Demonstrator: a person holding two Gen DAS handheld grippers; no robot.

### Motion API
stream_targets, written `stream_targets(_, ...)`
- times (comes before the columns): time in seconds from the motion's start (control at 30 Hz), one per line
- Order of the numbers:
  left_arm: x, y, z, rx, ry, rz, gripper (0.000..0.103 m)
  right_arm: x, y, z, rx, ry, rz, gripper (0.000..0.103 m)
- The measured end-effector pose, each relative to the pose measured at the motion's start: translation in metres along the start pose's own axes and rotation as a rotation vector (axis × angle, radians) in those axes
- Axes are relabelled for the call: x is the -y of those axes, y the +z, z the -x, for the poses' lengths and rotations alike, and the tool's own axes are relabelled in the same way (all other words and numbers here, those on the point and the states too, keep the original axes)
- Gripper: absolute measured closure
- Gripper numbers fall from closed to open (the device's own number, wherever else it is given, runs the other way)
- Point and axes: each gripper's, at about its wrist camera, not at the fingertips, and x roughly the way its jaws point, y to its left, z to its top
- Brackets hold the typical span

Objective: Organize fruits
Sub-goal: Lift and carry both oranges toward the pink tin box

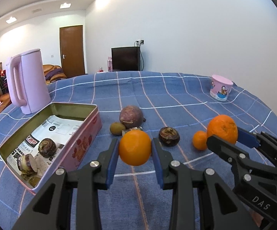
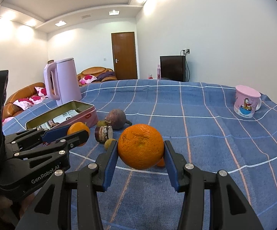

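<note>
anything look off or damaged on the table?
Nothing spilled or tipped. One oddity: the cut dark fruit pieces in the pink tin look cut open, pale flesh showing, and another cut piece lies on the cloth. Both grippers hold whole oranges cleanly.

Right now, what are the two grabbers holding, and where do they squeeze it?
Each holds an orange by its sides: the left gripper a smooth orange, the right gripper a bigger bumpy orange.

Bright, sharp pictures; ceiling lights [image 2: 60,23] glare above the door [image 2: 124,55]; fisheye bending and dark corners.
</note>
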Motion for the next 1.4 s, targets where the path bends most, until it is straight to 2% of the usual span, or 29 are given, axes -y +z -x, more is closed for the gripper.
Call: stream_targets(1.4, 0.001, -0.004, 0.025, 0.147, 0.07, 0.01, 0.067, -0.007, -0.004, 0.02, 0.125, 0.008, 0.041, 0.054)
